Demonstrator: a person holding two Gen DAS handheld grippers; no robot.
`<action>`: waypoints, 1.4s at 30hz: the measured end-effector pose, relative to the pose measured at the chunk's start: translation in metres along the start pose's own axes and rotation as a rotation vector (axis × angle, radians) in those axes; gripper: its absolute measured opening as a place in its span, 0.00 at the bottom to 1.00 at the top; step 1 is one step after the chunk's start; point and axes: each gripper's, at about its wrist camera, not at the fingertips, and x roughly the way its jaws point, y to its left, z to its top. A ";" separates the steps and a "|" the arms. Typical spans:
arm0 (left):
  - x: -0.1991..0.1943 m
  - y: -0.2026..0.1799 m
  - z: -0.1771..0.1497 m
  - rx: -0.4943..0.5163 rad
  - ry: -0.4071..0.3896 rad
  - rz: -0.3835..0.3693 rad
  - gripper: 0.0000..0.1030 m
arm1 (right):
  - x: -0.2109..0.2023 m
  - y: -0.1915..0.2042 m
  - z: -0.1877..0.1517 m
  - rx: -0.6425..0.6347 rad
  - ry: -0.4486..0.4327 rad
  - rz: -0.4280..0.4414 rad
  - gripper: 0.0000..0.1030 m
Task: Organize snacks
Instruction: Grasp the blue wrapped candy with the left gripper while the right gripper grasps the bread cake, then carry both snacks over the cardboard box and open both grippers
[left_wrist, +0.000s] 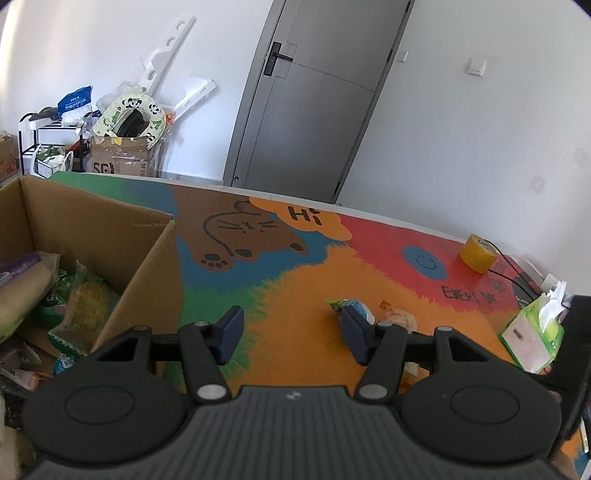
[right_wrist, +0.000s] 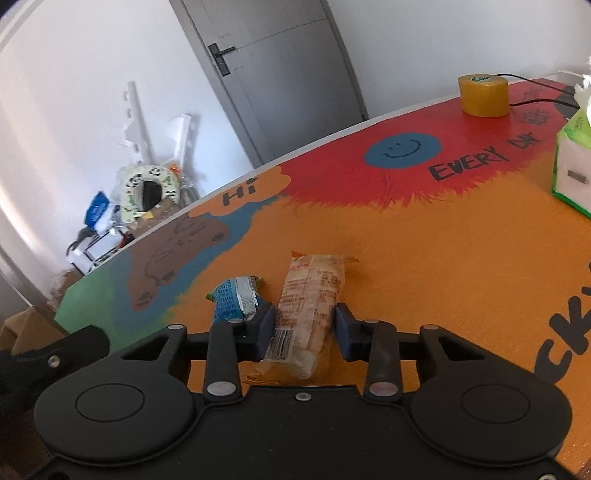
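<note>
The right claw (right_wrist: 304, 330) was pinching the orange snack packet (right_wrist: 314, 295), pads pressed to both sides while it lay on the table (right_wrist: 443, 258). The left claw (left_wrist: 291, 334) hung spread and empty beside the cardboard box (left_wrist: 147, 258) already holding snacks. The risk: that crinkly, glossy film could slide out on the lift, or the soft contents crush under the squeeze. Just beside it lay a blue foil-edged packet (right_wrist: 236, 299), easily nudged. The table's cover looked matte and felt-like.
</note>
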 end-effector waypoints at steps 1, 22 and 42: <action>0.001 -0.002 0.000 0.003 0.003 0.000 0.57 | -0.003 -0.003 0.000 0.001 -0.003 0.000 0.34; 0.060 -0.066 -0.010 0.134 0.052 0.016 0.59 | -0.045 -0.069 -0.002 0.005 -0.064 -0.101 0.34; 0.066 -0.062 -0.022 0.125 0.062 0.057 0.33 | -0.056 -0.066 -0.011 -0.018 -0.071 -0.093 0.34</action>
